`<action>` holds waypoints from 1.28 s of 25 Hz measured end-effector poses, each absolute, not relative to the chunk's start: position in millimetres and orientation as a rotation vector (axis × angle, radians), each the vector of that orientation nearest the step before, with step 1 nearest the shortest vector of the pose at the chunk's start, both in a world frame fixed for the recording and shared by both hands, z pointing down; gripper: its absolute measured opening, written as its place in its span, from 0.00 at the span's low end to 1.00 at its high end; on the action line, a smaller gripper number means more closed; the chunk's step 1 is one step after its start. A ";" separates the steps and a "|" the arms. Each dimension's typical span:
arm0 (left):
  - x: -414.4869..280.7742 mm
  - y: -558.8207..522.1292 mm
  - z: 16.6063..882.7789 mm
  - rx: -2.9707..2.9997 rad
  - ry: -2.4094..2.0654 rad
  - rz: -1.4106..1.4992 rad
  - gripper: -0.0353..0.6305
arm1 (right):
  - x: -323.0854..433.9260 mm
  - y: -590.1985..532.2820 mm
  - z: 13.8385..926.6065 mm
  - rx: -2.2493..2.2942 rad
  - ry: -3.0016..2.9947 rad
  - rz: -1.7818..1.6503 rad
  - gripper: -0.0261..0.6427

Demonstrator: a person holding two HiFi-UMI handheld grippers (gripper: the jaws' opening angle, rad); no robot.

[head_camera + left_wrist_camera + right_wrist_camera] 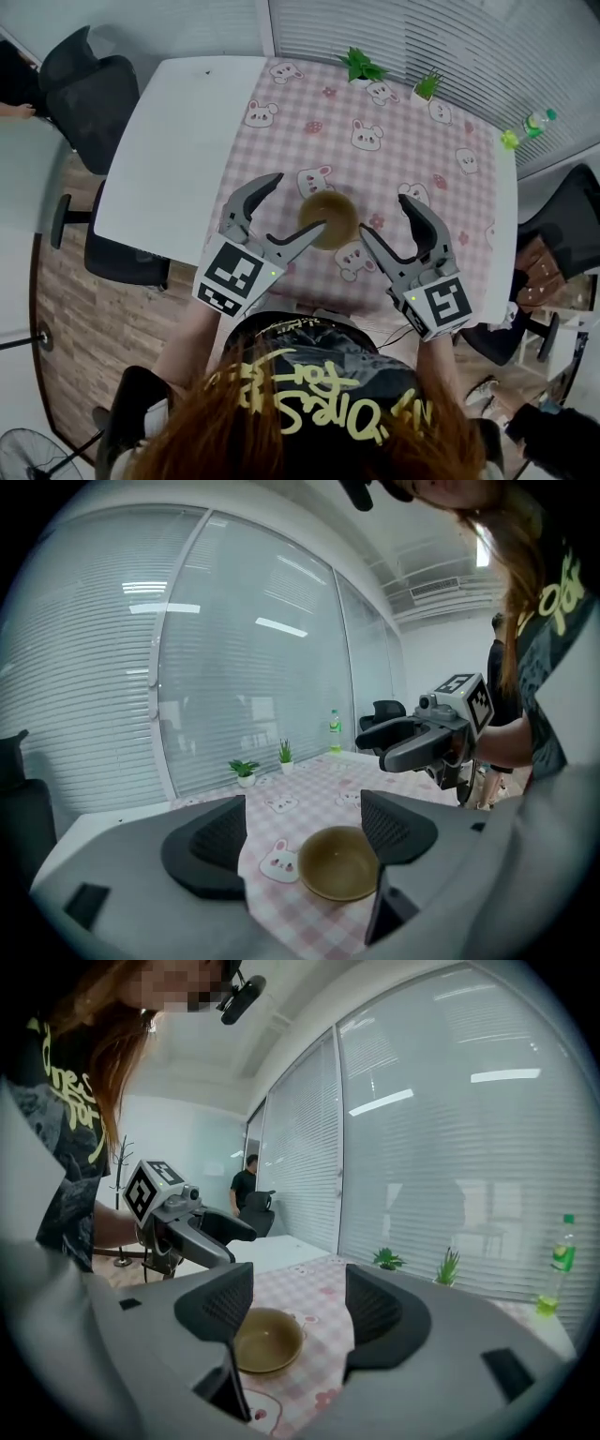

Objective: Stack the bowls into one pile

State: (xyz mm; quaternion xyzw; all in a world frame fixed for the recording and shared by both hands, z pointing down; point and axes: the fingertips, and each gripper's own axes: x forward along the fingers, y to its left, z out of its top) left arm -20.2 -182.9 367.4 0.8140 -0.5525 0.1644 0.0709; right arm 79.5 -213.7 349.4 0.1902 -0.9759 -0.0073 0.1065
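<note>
A brown bowl (330, 217) stands on the pink checked tablecloth (394, 150), near the table's front edge. Whether more bowls are nested in it, I cannot tell. My left gripper (296, 202) is open just left of the bowl, one fingertip close to its rim. To the bowl's right my right gripper (384, 214) is also open and holds nothing. In the left gripper view the bowl (339, 862) lies low between the open left gripper (305, 832), with the right gripper (422, 738) beyond. In the right gripper view the bowl (267, 1340) sits below the open right gripper (298, 1312), and the left gripper (192, 1232) hovers behind it.
Two small potted plants (362, 66) (427, 86) and a green bottle (536, 120) stand along the table's far edge. The white table (169, 150) is bare left of the cloth. Office chairs (84, 94) flank the table. A person (246, 1183) stands far off.
</note>
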 end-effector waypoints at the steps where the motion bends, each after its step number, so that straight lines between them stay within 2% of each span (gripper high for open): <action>1: -21.5 -184.4 359.0 2.460 -1.671 0.467 0.63 | 80.1 -216.5 343.1 0.571 -2.888 -0.044 0.50; 14: -29.7 -192.7 288.2 2.593 -1.733 0.289 0.59 | 82.1 -219.2 258.3 0.728 -3.046 -0.147 0.50; 16: -32.5 -193.0 281.0 2.614 -1.779 0.290 0.55 | 81.3 -217.7 252.6 0.737 -3.045 -0.171 0.50; 20: -37.5 -189.9 273.5 2.608 -1.828 0.258 0.49 | 81.0 -213.2 245.2 0.754 -3.066 -0.181 0.41; 25: -45.3 -185.3 266.4 2.578 -1.867 0.186 0.33 | 86.1 -211.8 246.8 0.796 -3.056 -0.187 0.26; 29: -51.2 -187.6 266.4 2.562 -1.884 0.171 0.24 | 83.2 -212.5 246.6 0.815 -3.071 -0.184 0.12; 32: -54.2 -186.5 264.4 2.555 -1.890 0.150 0.18 | 79.2 -209.6 241.3 0.817 -3.107 -0.136 0.08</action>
